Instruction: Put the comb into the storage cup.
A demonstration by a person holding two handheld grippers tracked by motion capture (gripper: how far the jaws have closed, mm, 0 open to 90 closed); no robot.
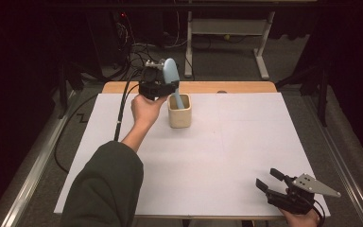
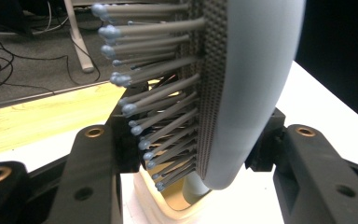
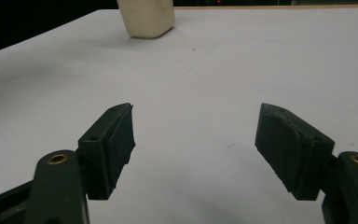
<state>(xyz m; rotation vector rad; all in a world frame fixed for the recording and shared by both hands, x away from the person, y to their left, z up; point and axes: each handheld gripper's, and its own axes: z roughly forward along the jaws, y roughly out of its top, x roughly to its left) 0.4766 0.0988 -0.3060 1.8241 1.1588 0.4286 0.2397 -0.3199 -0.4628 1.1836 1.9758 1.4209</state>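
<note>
A pale blue hairbrush [image 1: 171, 74] stands upright with its handle down inside a cream cup [image 1: 179, 113] at the back middle of the table. My left gripper [image 1: 169, 86] is shut on the brush's head, above the cup. In the left gripper view the bristles and the smooth back of the hairbrush [image 2: 256, 84] sit between the two pads of the left gripper [image 2: 196, 144], and the cup's rim [image 2: 154, 205] shows below. My right gripper [image 1: 267, 177] rests open near the front right corner. In the right gripper view the right gripper [image 3: 196, 135] has nothing between its jaws, with the cup [image 3: 147, 18] far off.
A white sheet [image 1: 217, 156] covers the wooden table [image 1: 236, 87]. Cables lie on the floor beyond the far left edge, and a white desk frame [image 1: 260, 52] stands behind the table. The left sleeve [image 1: 106, 189] reaches in across the front left.
</note>
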